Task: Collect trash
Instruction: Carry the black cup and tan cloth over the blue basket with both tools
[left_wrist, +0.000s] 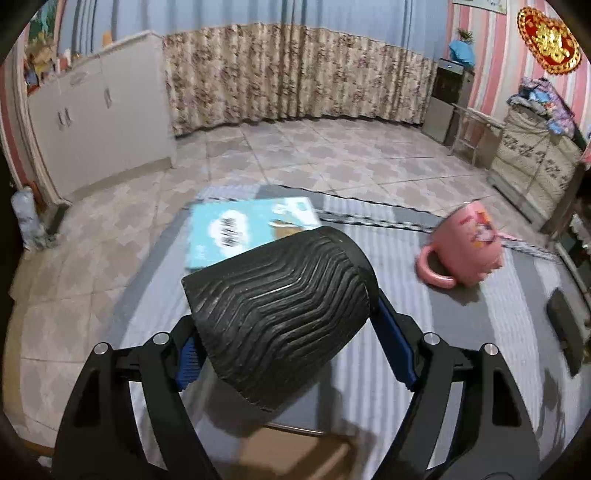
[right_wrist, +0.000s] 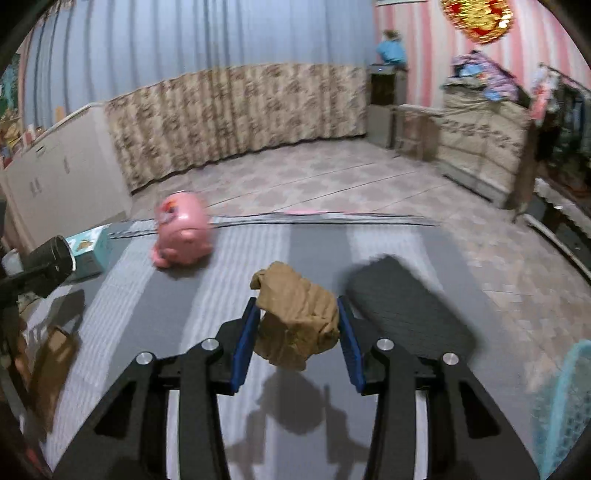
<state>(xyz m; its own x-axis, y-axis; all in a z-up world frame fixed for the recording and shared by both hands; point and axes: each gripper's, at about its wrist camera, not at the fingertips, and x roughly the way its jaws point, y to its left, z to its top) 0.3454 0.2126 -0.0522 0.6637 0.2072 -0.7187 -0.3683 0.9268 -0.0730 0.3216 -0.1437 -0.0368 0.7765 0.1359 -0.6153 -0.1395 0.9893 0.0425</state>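
Observation:
My left gripper (left_wrist: 288, 347) is shut on a black ribbed cylindrical container (left_wrist: 280, 314), which tilts with its closed end toward the camera. The right wrist view shows the same container (right_wrist: 51, 262) at the far left. My right gripper (right_wrist: 297, 314) is shut on a crumpled brown paper wad (right_wrist: 295, 325), with the blue pads (right_wrist: 245, 343) pressing on both its sides. The wad hangs a little above the grey striped tablecloth (right_wrist: 207, 295), and its shadow falls on the cloth below it.
A pink mug (left_wrist: 465, 247) lies on its side on the cloth. A light blue book (left_wrist: 236, 229) lies at the far left edge. A flat black object (right_wrist: 406, 306) is right of the wad. A brown paper bag (right_wrist: 51, 365) sits low left, a teal basket (right_wrist: 565, 406) low right.

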